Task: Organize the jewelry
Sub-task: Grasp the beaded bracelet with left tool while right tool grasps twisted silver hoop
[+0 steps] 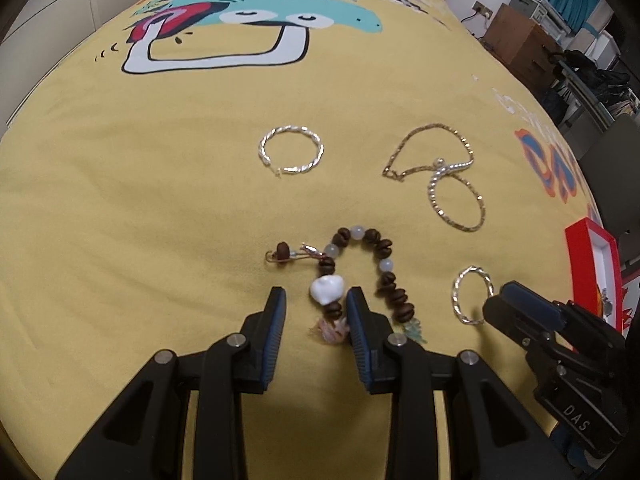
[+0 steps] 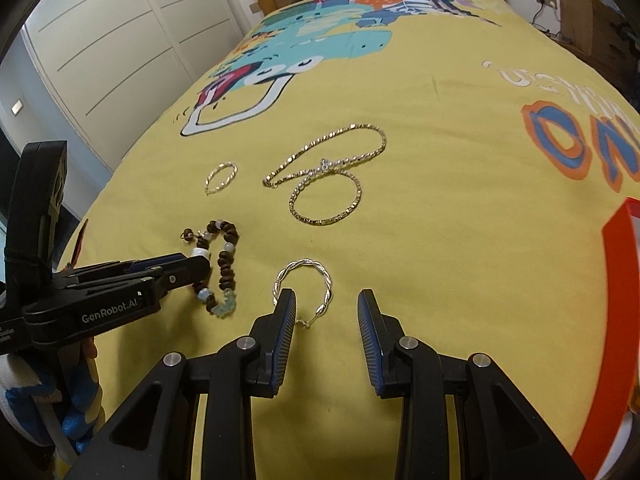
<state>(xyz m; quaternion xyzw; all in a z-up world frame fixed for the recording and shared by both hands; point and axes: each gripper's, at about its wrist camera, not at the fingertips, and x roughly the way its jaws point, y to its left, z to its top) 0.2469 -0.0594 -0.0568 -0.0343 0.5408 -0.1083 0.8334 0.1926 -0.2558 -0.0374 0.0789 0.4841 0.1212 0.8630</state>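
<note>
My left claw [image 1: 316, 312] is open on the yellow bedspread [image 1: 160, 200], one finger on each side of the white stone of the beaded bracelet [image 1: 360, 272]; it grips nothing. My right claw [image 2: 326, 312] is open too, and its left finger lies over the near twisted silver hoop [image 2: 306, 286]. Farther up the bed lie a second silver hoop [image 1: 291, 151] and a gold chain [image 1: 436, 172] tangled in loops. The red jewelry box [image 1: 592, 272] sits at the right edge of the bed, cut off in both views. Its contents I cannot make out. Only the right view shows the white wardrobe [image 2: 120, 40].
</note>
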